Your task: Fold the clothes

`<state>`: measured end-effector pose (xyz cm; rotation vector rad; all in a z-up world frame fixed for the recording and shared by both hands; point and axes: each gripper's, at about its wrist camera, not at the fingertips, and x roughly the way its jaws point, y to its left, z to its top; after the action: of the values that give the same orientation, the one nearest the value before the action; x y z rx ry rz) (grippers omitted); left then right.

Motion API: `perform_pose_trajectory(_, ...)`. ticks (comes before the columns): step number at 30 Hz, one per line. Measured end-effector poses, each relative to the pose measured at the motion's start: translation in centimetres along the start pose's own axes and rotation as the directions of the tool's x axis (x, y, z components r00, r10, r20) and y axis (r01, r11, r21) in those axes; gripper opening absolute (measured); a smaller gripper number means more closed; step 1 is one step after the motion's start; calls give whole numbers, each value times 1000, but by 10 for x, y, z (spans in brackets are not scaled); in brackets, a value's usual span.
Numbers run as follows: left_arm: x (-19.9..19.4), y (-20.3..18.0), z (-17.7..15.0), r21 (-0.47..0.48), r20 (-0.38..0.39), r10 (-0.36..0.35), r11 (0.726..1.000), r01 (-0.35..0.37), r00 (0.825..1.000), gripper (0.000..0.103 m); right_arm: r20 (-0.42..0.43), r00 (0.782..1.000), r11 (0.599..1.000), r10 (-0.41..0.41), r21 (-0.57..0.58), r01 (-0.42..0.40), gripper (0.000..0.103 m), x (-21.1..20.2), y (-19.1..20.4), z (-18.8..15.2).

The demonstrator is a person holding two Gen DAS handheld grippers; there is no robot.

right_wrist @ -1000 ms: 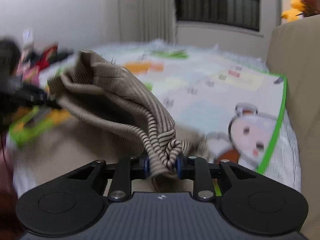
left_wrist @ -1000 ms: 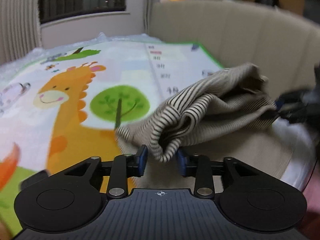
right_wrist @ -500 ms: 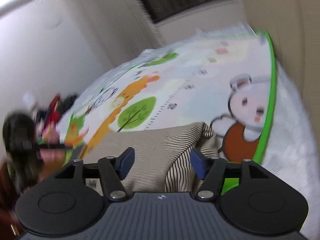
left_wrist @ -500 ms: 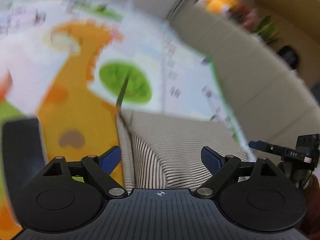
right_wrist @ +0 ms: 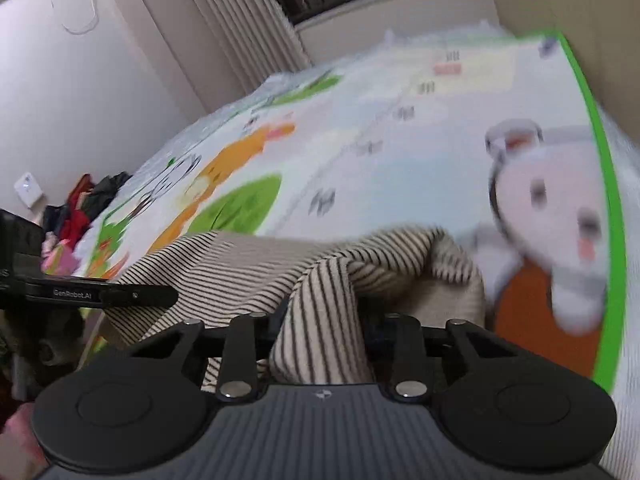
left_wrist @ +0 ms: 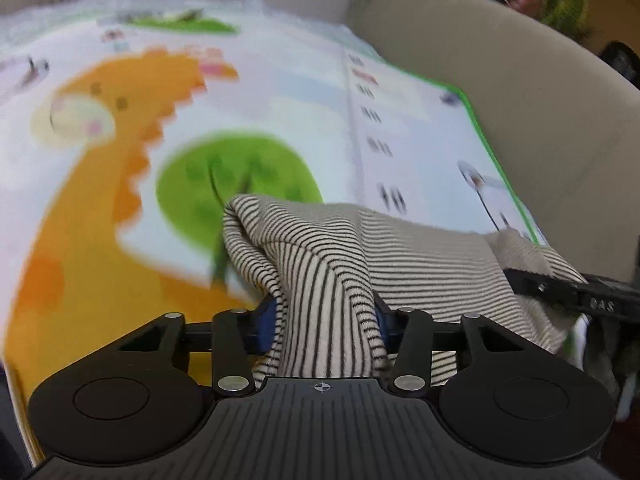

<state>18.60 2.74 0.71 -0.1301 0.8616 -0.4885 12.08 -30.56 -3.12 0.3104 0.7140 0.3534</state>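
Observation:
A beige garment with thin dark stripes (left_wrist: 420,256) lies folded on a cartoon play mat (left_wrist: 256,92). My left gripper (left_wrist: 325,316) is shut on a bunched fold at its near left corner. In the right wrist view the same striped garment (right_wrist: 248,264) spreads to the left, and my right gripper (right_wrist: 322,320) is shut on a raised fold at its near right corner. Each gripper's finger shows at the edge of the other's view, close to the cloth.
A beige sofa back (left_wrist: 520,80) rises along the mat's right edge. The mat's green border (right_wrist: 600,168) runs beside a white blanket. A pile of dark and red clothes (right_wrist: 80,208) lies far left. A window with curtains (right_wrist: 248,20) is behind.
Half a second ago both grippers stood open over the flat garment. Both have since shut on folds of the striped cloth at its near corners.

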Motion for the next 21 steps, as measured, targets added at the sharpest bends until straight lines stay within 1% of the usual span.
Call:
perform_pose_trajectory(3, -15, -3, -7, 23, 13, 10, 1000, -10, 1000, 46, 50, 998, 999, -40, -10, 41, 27, 5, 1, 23)
perform_pose_trajectory(5, -26, -6, -12, 38, 21, 16, 999, -17, 1000, 46, 66, 998, 1000, -17, 0, 17, 27, -5, 2, 27)
perform_pose_trajectory(8, -41, -9, -19, 61, 34, 25, 998, -27, 999, 48, 74, 997, 1000, 28, -12, -27, 27, -31, 8, 19)
perform_pose_trajectory(11, -57, -13, -26, 83, 47, 34, 996, -38, 998, 54, 64, 997, 999, 43, -28, -42, 27, -52, 18, 9)
perform_pose_trajectory(13, -62, -13, -29, 81, 48, 45, 996, -49, 998, 57, 66, 997, 998, 48, -49, -45, 26, -63, 26, 3)
perform_pose_trajectory(15, -65, -12, -33, 72, 45, 58, 996, -61, 997, 57, 71, 997, 998, 42, -59, -38, 24, -69, 30, 0)
perform_pose_trajectory(18, -69, -10, -38, 58, 40, 77, 995, -80, 996, 64, 79, 996, 998, 30, -64, -25, 21, -73, 32, -1)
perform_pose_trajectory(19, -70, -10, -39, 53, 38, 84, 995, -86, 996, 69, 75, 997, 998, 18, -64, -13, 21, -72, 32, -1)
perform_pose_trajectory(21, -73, -9, -42, 44, 35, 97, 994, -98, 995, 70, 52, 998, 997, -31, -71, 34, 26, -65, 32, -3)
